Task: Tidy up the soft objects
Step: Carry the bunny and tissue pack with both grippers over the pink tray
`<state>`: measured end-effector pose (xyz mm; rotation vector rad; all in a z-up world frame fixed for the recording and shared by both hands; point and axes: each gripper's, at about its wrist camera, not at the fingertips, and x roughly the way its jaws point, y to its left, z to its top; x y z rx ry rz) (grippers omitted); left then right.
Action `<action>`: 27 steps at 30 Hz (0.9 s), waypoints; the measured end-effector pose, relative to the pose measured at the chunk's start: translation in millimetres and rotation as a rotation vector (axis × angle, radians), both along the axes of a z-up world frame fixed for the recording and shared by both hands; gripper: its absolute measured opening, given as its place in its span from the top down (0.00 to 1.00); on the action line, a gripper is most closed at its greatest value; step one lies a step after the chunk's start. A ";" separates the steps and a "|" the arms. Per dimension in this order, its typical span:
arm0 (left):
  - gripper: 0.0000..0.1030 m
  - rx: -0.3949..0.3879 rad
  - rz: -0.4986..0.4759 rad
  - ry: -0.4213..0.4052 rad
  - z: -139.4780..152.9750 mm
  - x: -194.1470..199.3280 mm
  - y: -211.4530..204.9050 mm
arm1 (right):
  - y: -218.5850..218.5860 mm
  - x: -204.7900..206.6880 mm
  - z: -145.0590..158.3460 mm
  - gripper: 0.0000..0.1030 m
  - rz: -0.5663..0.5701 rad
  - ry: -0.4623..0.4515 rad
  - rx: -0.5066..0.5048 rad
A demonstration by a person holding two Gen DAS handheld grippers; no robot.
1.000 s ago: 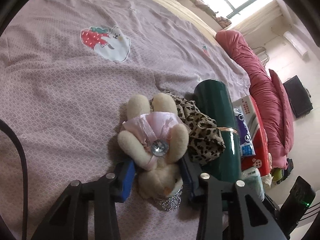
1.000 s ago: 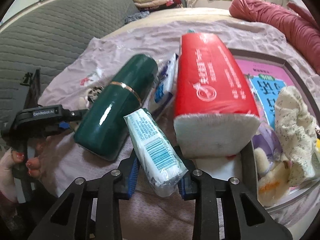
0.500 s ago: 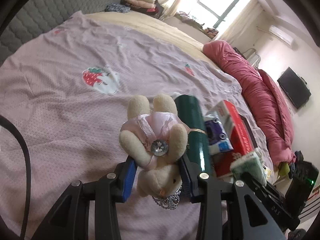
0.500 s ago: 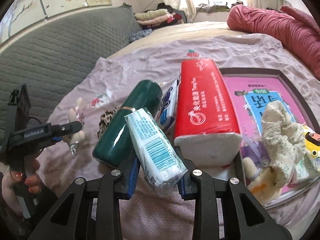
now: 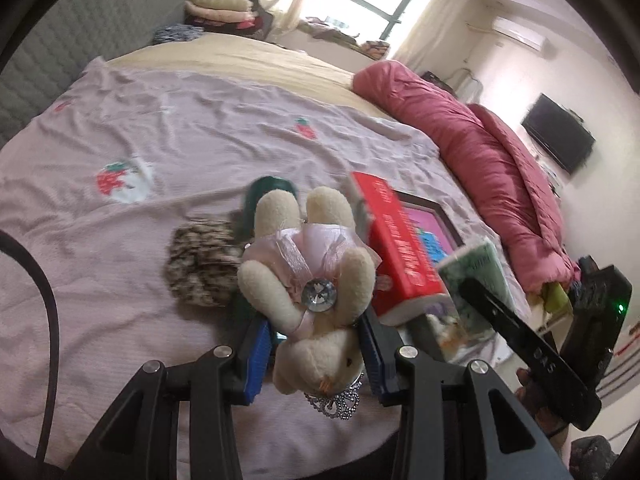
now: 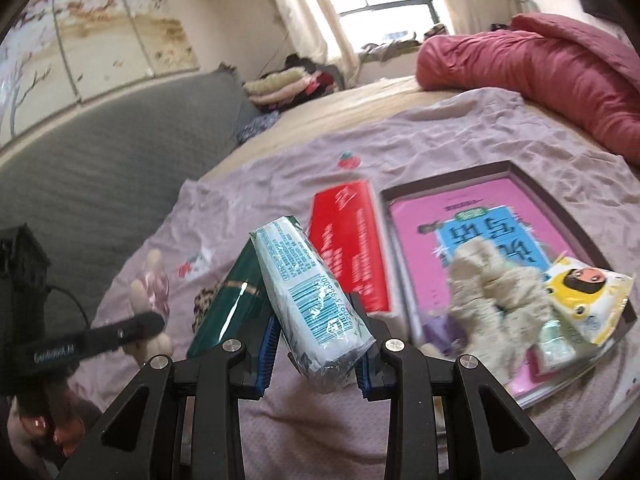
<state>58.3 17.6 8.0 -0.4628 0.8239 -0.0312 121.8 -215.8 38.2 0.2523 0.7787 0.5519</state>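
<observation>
My left gripper (image 5: 316, 356) is shut on a cream plush rabbit (image 5: 310, 276) in a pink dress with a gem, held up above the bed. My right gripper (image 6: 316, 346) is shut on a pale blue tissue pack (image 6: 308, 296), also lifted. In the right wrist view the left gripper's finger (image 6: 96, 340) shows at the left with the rabbit (image 6: 150, 284) in it. A dark-rimmed tray (image 6: 576, 208) to the right holds a pink book, a beige knitted cloth (image 6: 496, 300) and a yellow cartoon pack (image 6: 588, 300).
On the pink sheet lie a red tissue pack (image 6: 348, 248), a dark green flask (image 6: 236, 304) and a leopard-print pouch (image 5: 200, 268). A rolled red quilt (image 5: 480, 160) runs along the bed's far side. A grey padded headboard (image 6: 100, 152) stands at the left.
Both grippers have risen above the bed with their loads, so the things on the sheet look smaller and farther. The rabbit and the tissue pack stay clamped as before.
</observation>
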 end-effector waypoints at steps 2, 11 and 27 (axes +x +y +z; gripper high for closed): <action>0.60 0.004 -0.025 -0.005 4.8 3.1 -15.0 | -12.6 1.4 4.6 0.68 -0.038 -0.012 0.013; 0.60 0.027 -0.186 -0.025 21.6 29.5 -96.7 | -81.9 10.6 17.3 0.68 -0.244 -0.052 0.047; 0.60 0.104 -0.375 0.005 16.7 78.3 -199.4 | -149.0 18.0 7.9 0.68 -0.419 -0.055 0.029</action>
